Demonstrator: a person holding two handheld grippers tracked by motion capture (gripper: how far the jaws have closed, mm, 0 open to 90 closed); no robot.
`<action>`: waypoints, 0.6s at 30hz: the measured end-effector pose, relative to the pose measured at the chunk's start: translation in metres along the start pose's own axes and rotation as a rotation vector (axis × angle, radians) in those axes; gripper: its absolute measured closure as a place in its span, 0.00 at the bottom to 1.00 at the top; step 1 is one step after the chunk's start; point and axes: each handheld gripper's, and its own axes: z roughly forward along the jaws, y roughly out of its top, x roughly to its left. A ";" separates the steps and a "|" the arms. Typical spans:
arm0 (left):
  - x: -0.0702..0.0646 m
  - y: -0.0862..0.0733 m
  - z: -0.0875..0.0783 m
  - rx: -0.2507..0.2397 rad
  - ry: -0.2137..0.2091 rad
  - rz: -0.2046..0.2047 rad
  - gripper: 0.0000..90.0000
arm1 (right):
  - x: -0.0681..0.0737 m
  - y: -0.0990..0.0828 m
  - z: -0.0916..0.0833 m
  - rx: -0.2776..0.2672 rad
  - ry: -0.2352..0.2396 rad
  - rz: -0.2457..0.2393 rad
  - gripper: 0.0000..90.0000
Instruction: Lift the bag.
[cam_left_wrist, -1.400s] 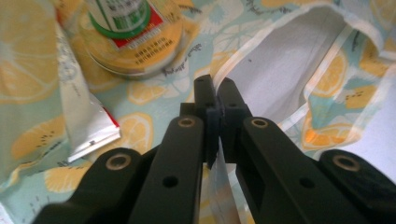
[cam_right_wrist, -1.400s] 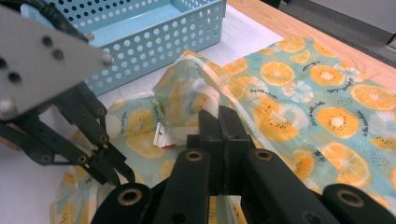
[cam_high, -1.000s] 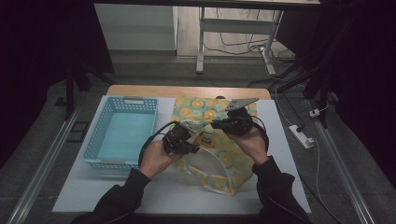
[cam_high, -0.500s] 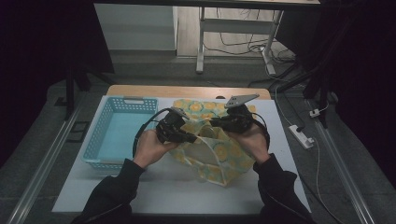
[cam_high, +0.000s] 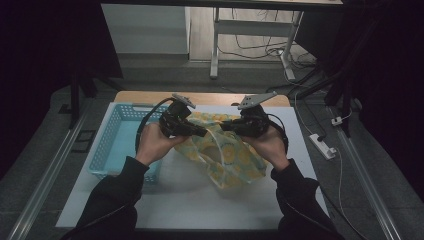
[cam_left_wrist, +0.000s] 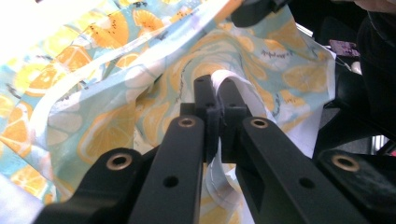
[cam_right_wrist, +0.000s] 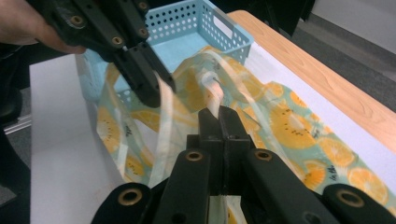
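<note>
High view — left gripper (cam_high: 202, 133) and right gripper (cam_high: 224, 125) fingers clenched on lemon-print bag (cam_high: 235, 160) beside blue basket (cam_high: 107, 150); thin film could slip or tear if pulled apart.

2 raised hand-held grippers (cam_high: 202, 131) (cam_high: 226, 125), jaws clamped

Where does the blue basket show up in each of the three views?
High view: the blue basket sits left of centre on the table, partly behind the left forearm.
Left gripper view: not in it.
Right gripper view: the basket is at top centre, behind the left gripper.
Shared landmark: the orange-print bag, which both grippers clamp.
</note>
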 end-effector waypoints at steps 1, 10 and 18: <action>0.000 0.002 -0.003 -0.004 0.001 -0.001 0.99 | 0.001 0.002 -0.001 0.000 0.000 -0.003 1.00; 0.002 0.019 -0.031 -0.055 -0.008 -0.004 0.99 | 0.007 0.020 -0.007 -0.010 0.011 -0.029 1.00; 0.003 0.033 -0.051 -0.098 0.000 -0.006 0.99 | 0.008 0.038 -0.017 -0.038 0.013 -0.042 1.00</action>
